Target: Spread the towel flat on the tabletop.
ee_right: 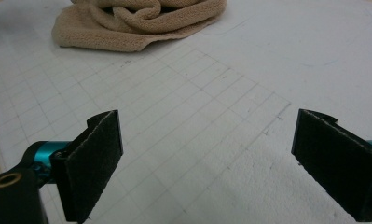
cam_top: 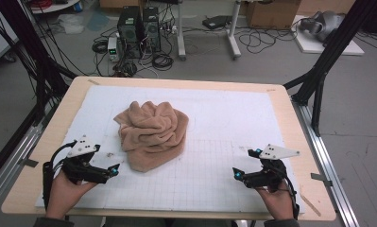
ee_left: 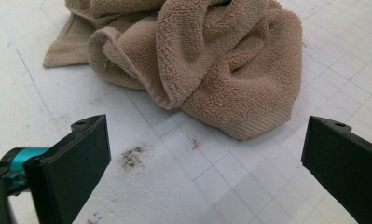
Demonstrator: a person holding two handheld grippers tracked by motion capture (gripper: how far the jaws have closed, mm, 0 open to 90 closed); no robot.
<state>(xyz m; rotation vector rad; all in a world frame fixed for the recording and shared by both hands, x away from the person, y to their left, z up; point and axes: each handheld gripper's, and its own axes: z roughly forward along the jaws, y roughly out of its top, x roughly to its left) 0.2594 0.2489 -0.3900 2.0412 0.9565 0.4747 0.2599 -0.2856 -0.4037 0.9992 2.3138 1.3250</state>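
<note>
A crumpled tan towel (cam_top: 152,132) lies in a heap on the white gridded mat (cam_top: 224,118), left of the middle. My left gripper (cam_top: 114,166) rests low at the front left, a short way from the towel's near corner, jaws wide apart with nothing between them. Its own view has the towel (ee_left: 207,60) just ahead of the open gripper (ee_left: 204,163). At the front right my right gripper (cam_top: 243,165) stands open over bare mat, well clear of the towel. In the right gripper view the towel (ee_right: 141,23) lies far ahead, beyond the empty gripper (ee_right: 207,158).
The mat covers a wooden table (cam_top: 290,113) with bare edges. A small dark smudge (ee_left: 132,156) marks the mat near the left gripper. Black frame legs (cam_top: 328,52) stand at both far corners. Computers (cam_top: 139,30) and cables lie on the floor behind.
</note>
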